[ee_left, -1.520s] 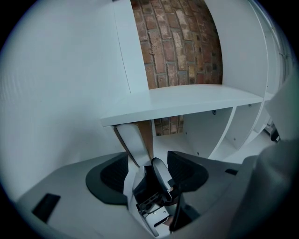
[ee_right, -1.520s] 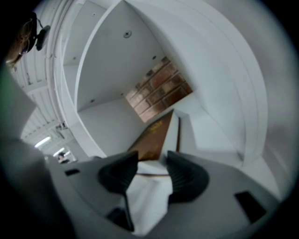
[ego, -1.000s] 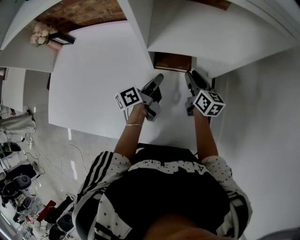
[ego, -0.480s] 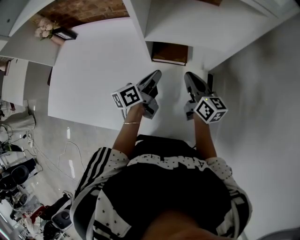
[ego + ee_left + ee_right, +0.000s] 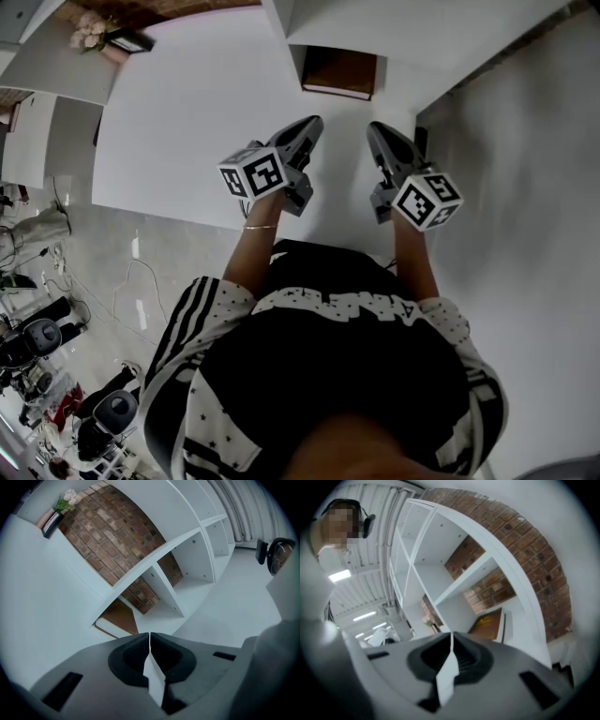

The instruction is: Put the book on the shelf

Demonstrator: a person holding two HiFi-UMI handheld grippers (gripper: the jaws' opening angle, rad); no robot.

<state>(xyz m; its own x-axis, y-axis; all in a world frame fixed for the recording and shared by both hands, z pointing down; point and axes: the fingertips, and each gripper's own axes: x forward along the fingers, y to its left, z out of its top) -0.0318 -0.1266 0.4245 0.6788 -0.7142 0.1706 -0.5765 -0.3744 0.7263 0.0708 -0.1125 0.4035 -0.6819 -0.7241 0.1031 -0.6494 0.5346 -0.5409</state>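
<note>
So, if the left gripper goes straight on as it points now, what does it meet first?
Probably the shelf, in its open compartment: either the brown book lying there or the white divider beside it. Depth is unclear.

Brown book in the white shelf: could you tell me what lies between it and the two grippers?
Nothing: in the head view, only bare white surface separates the brown book from the left gripper and right gripper.

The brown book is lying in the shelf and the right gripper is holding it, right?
Not quite. The right gripper holds nothing: its jaws have just closed, empty, short of the brown book, as the right gripper view shows. The book does lie in the shelf.
</note>
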